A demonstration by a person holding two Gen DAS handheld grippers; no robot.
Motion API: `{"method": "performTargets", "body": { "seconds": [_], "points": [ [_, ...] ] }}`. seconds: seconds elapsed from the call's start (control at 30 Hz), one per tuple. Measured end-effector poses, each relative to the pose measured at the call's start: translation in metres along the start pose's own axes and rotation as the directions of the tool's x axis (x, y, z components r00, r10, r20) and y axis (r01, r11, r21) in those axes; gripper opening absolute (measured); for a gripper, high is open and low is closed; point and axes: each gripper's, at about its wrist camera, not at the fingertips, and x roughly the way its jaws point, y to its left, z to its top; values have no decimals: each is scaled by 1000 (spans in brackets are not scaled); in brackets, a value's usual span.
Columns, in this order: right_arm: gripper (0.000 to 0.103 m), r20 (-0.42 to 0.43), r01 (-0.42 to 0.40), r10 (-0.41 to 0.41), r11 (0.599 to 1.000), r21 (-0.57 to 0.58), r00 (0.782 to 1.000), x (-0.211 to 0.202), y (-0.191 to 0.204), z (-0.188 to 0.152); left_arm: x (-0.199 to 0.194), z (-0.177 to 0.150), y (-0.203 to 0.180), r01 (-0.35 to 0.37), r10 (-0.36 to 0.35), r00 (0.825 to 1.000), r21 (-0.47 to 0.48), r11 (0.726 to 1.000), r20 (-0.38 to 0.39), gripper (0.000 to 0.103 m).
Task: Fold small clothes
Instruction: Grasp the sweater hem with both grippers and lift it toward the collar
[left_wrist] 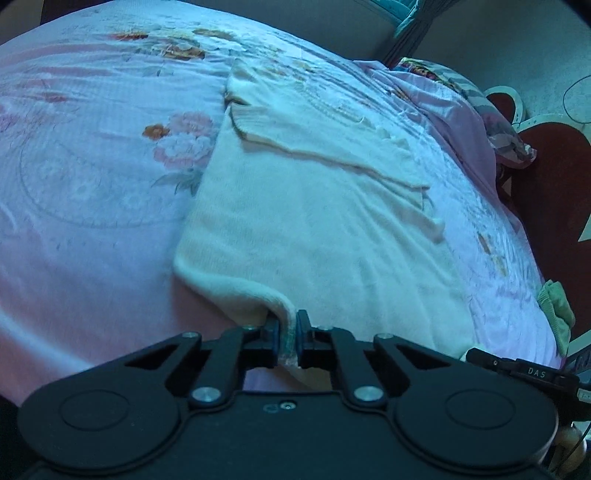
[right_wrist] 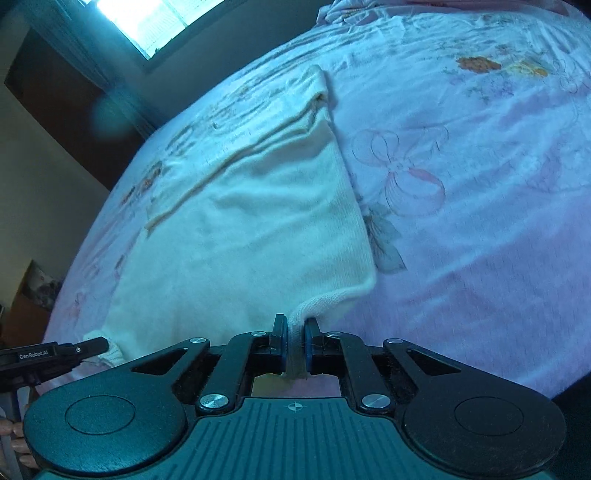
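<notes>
Right now my left gripper (left_wrist: 287, 334) is clamped on the near hem of a cream knit sweater (left_wrist: 314, 221), the ribbed edge pinched between its blue pads (left_wrist: 275, 338) at 6 o'clock in the left wrist view. My right gripper (right_wrist: 295, 341) is clamped on the same hem, the fabric bunched into a narrow fold between its pads (right_wrist: 283, 343). The cream knit sweater (right_wrist: 240, 229) lies flat on a pink floral bedspread (left_wrist: 92, 184), stretching from my grippers toward 12 o'clock, with a sleeve folded across its upper body. In the left wrist view the other gripper's black tip shows at 4 o'clock, just beside the hem corner; in the right wrist view the left one's tip sits at 8 o'clock, touching the hem's far corner. A small green cloth (left_wrist: 557, 306) lies at the bed's edge at 3 o'clock. A bright window (right_wrist: 155, 22) shows at 11 o'clock in the right wrist view
</notes>
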Motion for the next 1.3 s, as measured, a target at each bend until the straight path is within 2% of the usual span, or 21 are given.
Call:
{"method": "performTargets", "body": {
  "seconds": [0.13,0.27,0.37,0.47,0.53,0.63,0.67,0.7,0.73,0.77,0.83,0.9,0.97,1.07,1.23,1.3],
  "points": [
    [8,69,-8,7,1000,12,998,12,4,38,16,40,-3,-20,21,997,-5,1000,68,7],
    [8,116,18,-22,999,37,993,38,-1,79,41,81,2,-49,53,994,-46,998,94,7],
    [8,109,52,-57,997,51,992,62,-8,103,66,101,3,-109,113,991,-52,993,68,8],
    [9,79,94,-96,995,26,992,85,-7,116,92,106,5,-176,177,984,-18,984,3,18],
    [9,86,109,-109,994,0,990,88,-4,119,92,105,4,-185,185,983,7,983,-3,20],
    [19,116,118,-113,992,-40,987,87,-1,121,78,107,5,-177,176,984,13,984,26,33],
    [34,132,133,-126,990,-40,983,87,-1,122,71,108,6,-179,178,983,13,984,54,45],
    [50,150,148,-141,988,-39,979,86,-2,123,65,110,6,-193,191,978,18,981,85,63],
    [55,168,162,-153,986,-37,974,85,-2,124,59,112,6,-210,206,972,26,977,112,71],
    [55,172,168,-160,985,-34,972,86,-2,125,55,114,6,-222,215,967,39,974,135,75],
    [55,162,157,-147,986,-49,976,86,0,125,52,116,7,-233,222,965,72,970,136,68],
    [55,177,180,-160,978,-104,971,84,8,118,56,114,6,-234,221,969,122,965,113,51],
    [55,183,188,-160,970,-152,970,82,15,110,62,110,4,-243,229,968,162,956,99,47],
    [55,173,204,-168,954,-219,971,82,22,99,68,103,1,-248,233,968,203,947,95,47],
    [54,172,219,-177,939,-265,969,82,23,95,79,104,-3,-245,229,969,246,938,91,47],
    [40,165,218,-178,940,-263,970,84,21,98,84,105,-4,-245,231,969,258,935,84,47]
  ]
}}
